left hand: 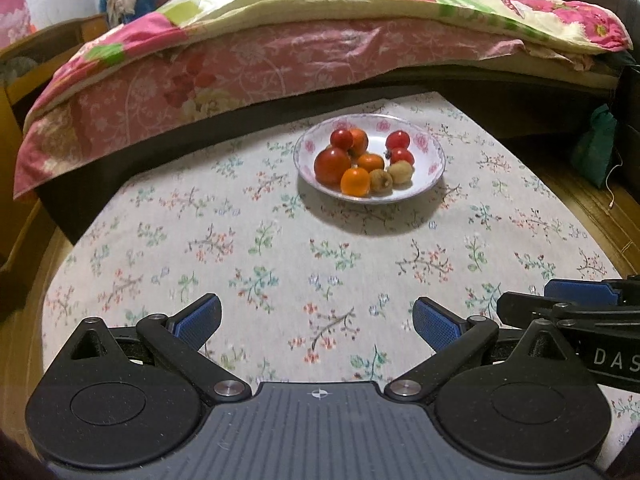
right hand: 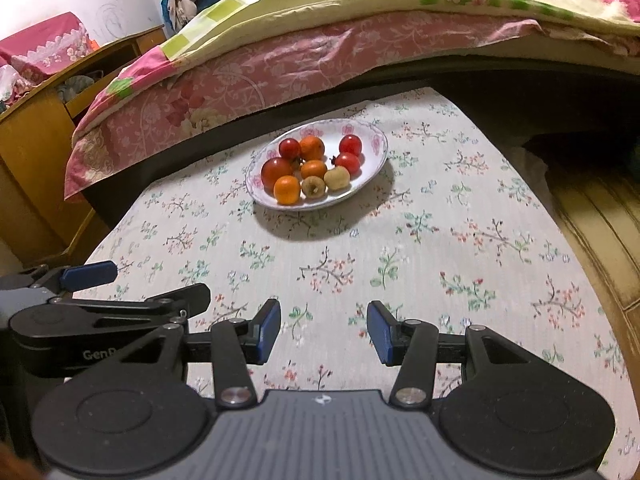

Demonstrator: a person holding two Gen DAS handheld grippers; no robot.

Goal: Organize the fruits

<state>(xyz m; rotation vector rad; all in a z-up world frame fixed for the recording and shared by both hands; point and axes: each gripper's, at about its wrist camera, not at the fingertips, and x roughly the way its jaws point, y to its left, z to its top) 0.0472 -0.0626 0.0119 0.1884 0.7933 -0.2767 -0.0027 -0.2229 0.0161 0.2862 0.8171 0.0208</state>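
Fingers spread, empty, plate of fruits well ahead

A white plate with a pink flower rim sits on a floral tablecloth and holds small fruits – red, orange and two pale brown ones. The left gripper hovers well short of it, blue pads spread apart and empty – the right gripper pokes in at the right edge
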